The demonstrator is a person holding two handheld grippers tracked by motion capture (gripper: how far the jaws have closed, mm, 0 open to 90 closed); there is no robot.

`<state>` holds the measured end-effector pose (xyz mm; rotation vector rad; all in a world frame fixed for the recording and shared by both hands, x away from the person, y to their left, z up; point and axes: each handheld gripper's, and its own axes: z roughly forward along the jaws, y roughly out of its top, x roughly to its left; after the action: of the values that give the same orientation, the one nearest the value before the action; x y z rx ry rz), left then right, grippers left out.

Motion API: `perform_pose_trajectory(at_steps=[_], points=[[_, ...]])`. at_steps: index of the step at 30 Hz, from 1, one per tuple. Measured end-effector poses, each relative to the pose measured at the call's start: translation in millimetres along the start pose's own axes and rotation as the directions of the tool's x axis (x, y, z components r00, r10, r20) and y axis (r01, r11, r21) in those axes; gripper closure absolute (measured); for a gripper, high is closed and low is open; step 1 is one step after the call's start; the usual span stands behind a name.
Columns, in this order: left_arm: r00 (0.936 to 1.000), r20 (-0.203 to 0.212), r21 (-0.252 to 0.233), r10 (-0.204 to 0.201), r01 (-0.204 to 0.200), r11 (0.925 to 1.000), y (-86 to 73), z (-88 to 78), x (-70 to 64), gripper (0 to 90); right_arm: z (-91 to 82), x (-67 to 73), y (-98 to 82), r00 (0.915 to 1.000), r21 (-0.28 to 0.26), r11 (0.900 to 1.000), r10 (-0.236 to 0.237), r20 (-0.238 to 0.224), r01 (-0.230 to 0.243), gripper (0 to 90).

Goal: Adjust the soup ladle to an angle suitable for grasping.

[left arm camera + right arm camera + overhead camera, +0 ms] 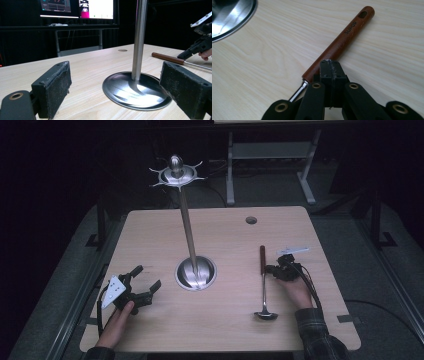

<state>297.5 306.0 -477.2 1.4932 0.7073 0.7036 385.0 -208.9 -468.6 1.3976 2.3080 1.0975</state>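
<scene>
Near the desk's right edge, the ladle (263,287) lies unhung; right gripper (276,269) pressed closed beside its handle, left gripper (145,282) spread wide, rack (186,222) bare.

A light wooden table (150,232) stands in a dark room. Near its middle, a round steel base (196,273) carries a tall pole topped by a hooked utensil rack (177,173). To the right lies a ladle (263,282), its brown wooden handle pointing far and its steel bowl near. The right gripper (274,269) sits just beside the handle's near end, in the right hand (298,292). At the near left, the left gripper (146,277) shows its 2 jaws spread wide, in the left hand (117,322). A round cable hole (251,220) marks the far edge.
</scene>
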Motion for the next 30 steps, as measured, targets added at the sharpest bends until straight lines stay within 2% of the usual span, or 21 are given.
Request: perform_pose_trajectory(at_steps=[5,14,16,25,30], points=[[1.0,-0.004,0.003,-0.004,0.004,1.0,0.2,0.5,-0.3,9.7,4.5,6.8,4.1,0.9988,0.003,1.0,-0.03,-0.039,0.03,89.8],[1.0,-0.004,0.005,0.0,0.0,1.0,0.3,0.8,-0.5,9.7,9.5,18.4,6.7,0.9946,0.021,0.999,-0.038,-0.096,0.04,89.8],[1.0,-0.003,0.004,0.0,0.0,1.0,0.2,0.8,-0.4,9.7,10.9,21.0,7.3,0.9931,0.024,0.998,-0.052,-0.105,0.055,89.9],[1.0,-0.006,0.007,-0.002,0.002,1.0,0.4,1.4,-1.1,9.7,17.1,40.0,12.7,0.9787,0.053,0.992,-0.099,-0.18,0.11,89.9],[1.0,0.001,0.018,0.001,-0.001,0.9998,0.7,2.0,-2.4,9.7,18.3,46.7,13.5,0.9733,0.067,0.989,-0.12,-0.196,0.135,89.9]])
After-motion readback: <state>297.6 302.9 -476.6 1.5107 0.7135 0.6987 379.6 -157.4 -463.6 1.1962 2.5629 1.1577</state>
